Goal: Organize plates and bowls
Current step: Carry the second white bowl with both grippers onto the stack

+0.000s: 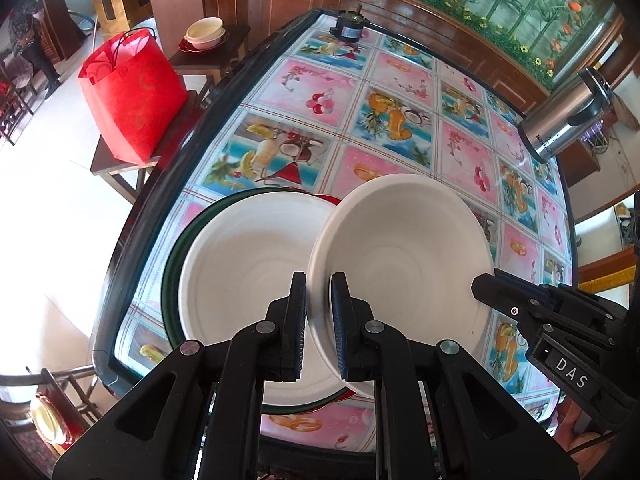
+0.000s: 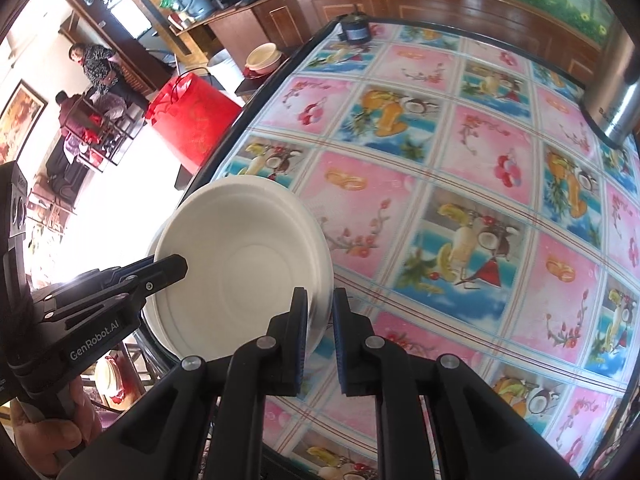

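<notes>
A white bowl point(image 1: 400, 248) hangs tilted over the table, gripped on two opposite sides of its rim. My left gripper point(image 1: 319, 276) is shut on the near rim; in the right wrist view it point(image 2: 176, 266) clamps the left rim of the same bowl point(image 2: 240, 264). My right gripper point(image 2: 320, 292) is shut on the bowl's right rim and shows at the far side point(image 1: 480, 282) in the left wrist view. Just left of and below the held bowl, a second white bowl point(image 1: 240, 264) rests in a green plate point(image 1: 170, 292), with a red plate's edge point(image 1: 330, 199) under them.
The table point(image 1: 400, 120) wears a fruit-print cloth. A steel kettle point(image 1: 568, 116) stands at its right edge and a small black motor point(image 1: 348, 24) at the far end. Left of the table are a red bag point(image 1: 132, 92) and stacked bowls point(image 1: 204, 34) on stools. People point(image 2: 96, 64) are in the room beyond.
</notes>
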Motion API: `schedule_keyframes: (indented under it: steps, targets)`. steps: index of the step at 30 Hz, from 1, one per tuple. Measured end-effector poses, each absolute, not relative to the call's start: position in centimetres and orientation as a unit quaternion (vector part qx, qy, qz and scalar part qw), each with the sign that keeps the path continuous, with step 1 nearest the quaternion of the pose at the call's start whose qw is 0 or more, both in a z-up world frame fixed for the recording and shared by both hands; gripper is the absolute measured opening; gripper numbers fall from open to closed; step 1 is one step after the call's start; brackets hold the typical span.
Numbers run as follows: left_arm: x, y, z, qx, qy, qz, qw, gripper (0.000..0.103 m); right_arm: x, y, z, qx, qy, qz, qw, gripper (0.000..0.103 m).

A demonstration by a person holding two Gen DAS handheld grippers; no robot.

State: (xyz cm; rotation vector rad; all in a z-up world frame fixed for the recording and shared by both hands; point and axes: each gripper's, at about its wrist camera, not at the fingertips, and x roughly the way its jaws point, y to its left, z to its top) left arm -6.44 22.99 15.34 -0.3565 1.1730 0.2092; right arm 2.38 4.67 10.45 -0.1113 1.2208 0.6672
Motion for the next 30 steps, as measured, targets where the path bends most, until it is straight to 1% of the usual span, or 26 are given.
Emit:
schedule_keyframes:
  steps: [13,30]
  targets:
    - [-8.6,26.1,13.6,-0.186,0.562,0.113,0.798,0.012,1.0,8.2,9.8,-0.075,0.568,0.321,0.754,0.012]
    - [-9.1,27.6,11.6,-0.189,0.578,0.13,0.783,0.012,1.0,10.8,7.5,-0.093,0.586,0.327,0.735,0.013]
